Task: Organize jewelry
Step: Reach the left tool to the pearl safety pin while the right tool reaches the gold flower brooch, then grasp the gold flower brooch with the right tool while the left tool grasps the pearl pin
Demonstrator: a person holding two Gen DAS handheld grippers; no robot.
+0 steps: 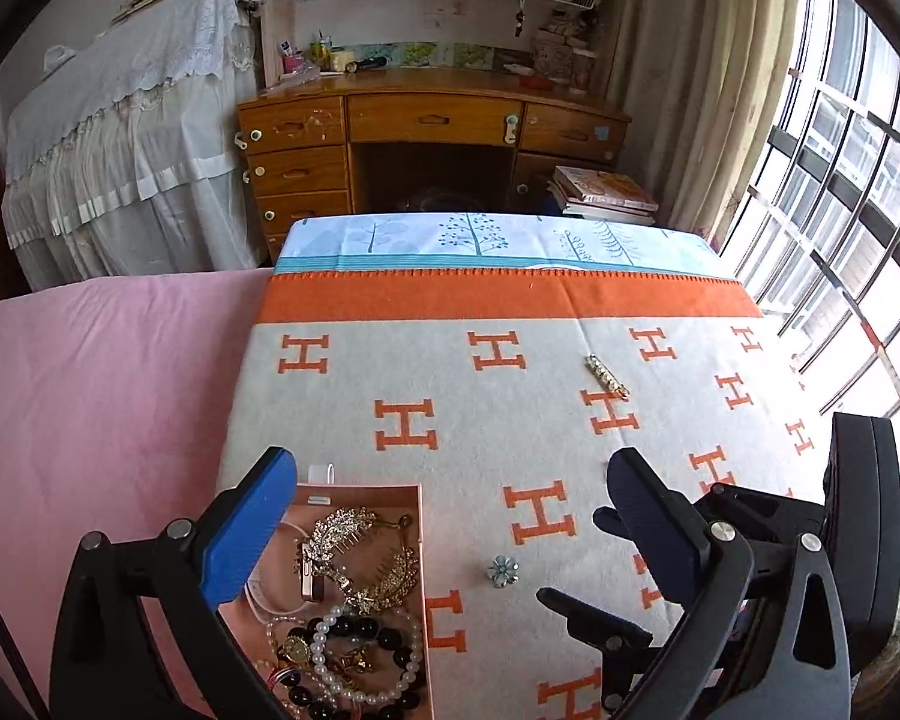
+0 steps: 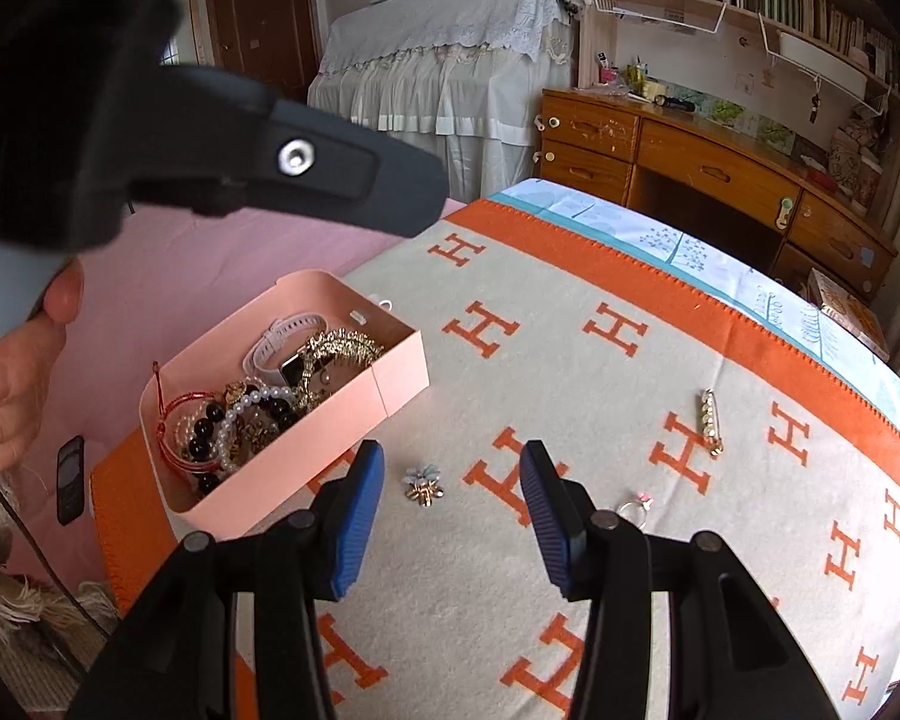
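Pink cardboard, an open box (image 2: 330,414), sits at the near left of a blanket (image 2: 600,540) on the bed. I see it already piled with jewelry: a white watch (image 2: 282,339), a gold hair comb (image 2: 345,345), pearl and black bead bracelets (image 2: 240,420). I judge most of the sorting done.

Three pieces lie loose on the blanket. A small blue flower brooch (image 2: 424,485) rests just right of the box, between my right gripper's (image 2: 453,519) spread, empty fingers. A ring (image 2: 633,510) lies near the right finger. A gold bar pin (image 2: 709,423) lies farther off to the right. These are left to go in, by my reckoning.

My left gripper (image 1: 450,534) hovers released above the box, one blue pad (image 1: 252,534) over the contents, holding nothing.

The only readable writing is the orange letter H repeated across the grey blanket. Bookshelf spines far behind are too small to read.
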